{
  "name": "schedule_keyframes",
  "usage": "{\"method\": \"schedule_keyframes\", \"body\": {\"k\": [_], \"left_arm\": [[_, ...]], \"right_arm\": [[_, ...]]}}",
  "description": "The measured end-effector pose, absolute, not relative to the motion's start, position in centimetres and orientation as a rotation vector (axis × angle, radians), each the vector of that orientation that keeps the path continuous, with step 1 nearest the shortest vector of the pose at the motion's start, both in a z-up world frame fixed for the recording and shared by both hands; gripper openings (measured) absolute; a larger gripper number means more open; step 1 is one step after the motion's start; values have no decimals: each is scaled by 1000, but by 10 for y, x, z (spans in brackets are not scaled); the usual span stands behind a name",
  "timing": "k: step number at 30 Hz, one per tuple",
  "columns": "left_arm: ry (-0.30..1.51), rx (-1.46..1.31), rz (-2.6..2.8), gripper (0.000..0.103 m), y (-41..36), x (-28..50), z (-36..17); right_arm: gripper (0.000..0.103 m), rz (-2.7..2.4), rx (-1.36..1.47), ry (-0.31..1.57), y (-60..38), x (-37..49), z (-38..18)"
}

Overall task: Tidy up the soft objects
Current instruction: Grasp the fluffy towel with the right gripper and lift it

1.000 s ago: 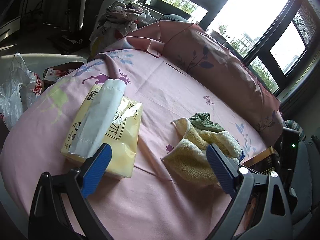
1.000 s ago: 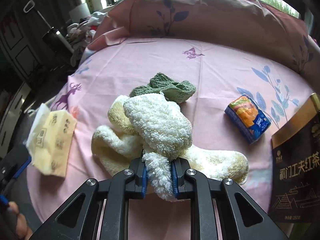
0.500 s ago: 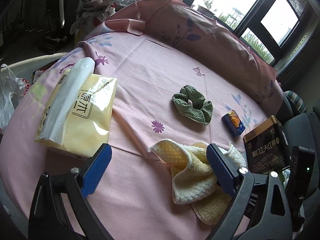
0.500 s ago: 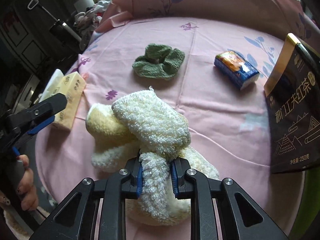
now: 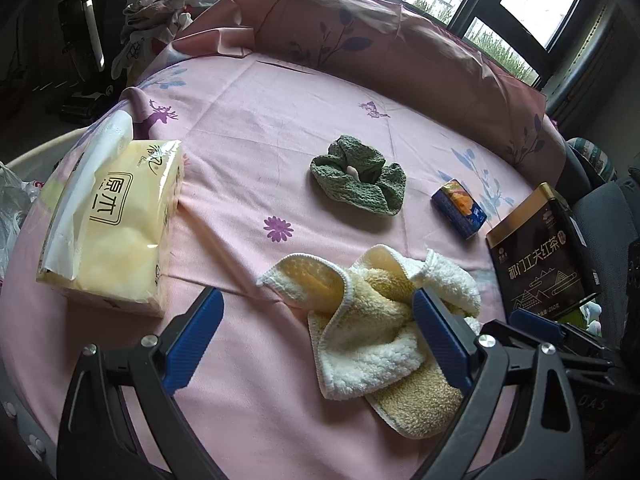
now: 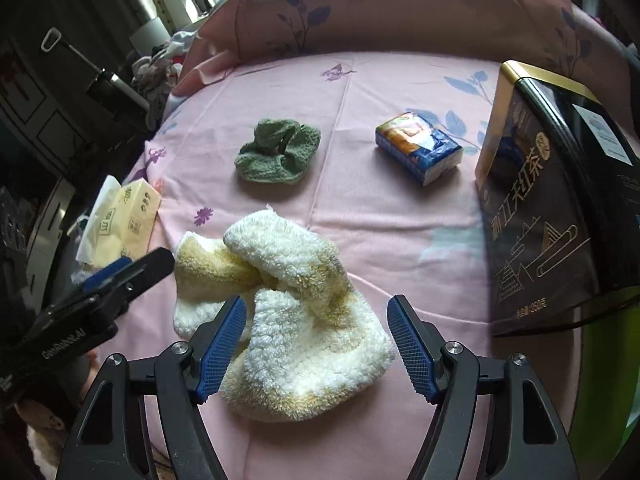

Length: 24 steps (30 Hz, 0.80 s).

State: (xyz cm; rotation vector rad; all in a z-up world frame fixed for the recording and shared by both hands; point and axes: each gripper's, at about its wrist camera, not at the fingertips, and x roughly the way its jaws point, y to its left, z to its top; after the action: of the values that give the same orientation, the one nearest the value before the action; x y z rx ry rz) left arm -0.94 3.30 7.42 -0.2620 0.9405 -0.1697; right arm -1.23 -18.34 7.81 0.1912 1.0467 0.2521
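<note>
The cream towel (image 6: 288,312) lies crumpled near the front edge of the pink-sheeted bed (image 6: 360,92), with the green scrunchie (image 6: 278,156) further in toward the middle. The right gripper (image 6: 316,344) has just been opening; its jaws stand wide with the towel's fluffy fold loose between them, pads off it. The left gripper (image 5: 316,340) is spread wide too, holding nothing. The towel looks light, limp and thick, likely to sag and unroll; a hemmed corner (image 5: 276,276) seems the surest hold.

Black tea tin (image 6: 532,200) upright at right; clothes pile (image 5: 156,8) behind.
</note>
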Motion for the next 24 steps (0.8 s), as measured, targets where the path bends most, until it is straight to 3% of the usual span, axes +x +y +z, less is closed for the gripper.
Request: {"method": "schedule_keyframes", "body": {"k": [2,6,18,24], "left_arm": [[957,-274,-192,95,31,-9,72],[1006,-270,-269,95,18,-9,67],[1230,-199,-358,94,-25,-4,31],[1213,-162,-349,94,-30,-6,29]], "right_arm": [[74,277,272,1018,-194,-15,87],[84,360,378,978,-202,-20,98],[84,316,416,1114,-194,-3,64],[84,229,421,1217,-190,10,31]]}}
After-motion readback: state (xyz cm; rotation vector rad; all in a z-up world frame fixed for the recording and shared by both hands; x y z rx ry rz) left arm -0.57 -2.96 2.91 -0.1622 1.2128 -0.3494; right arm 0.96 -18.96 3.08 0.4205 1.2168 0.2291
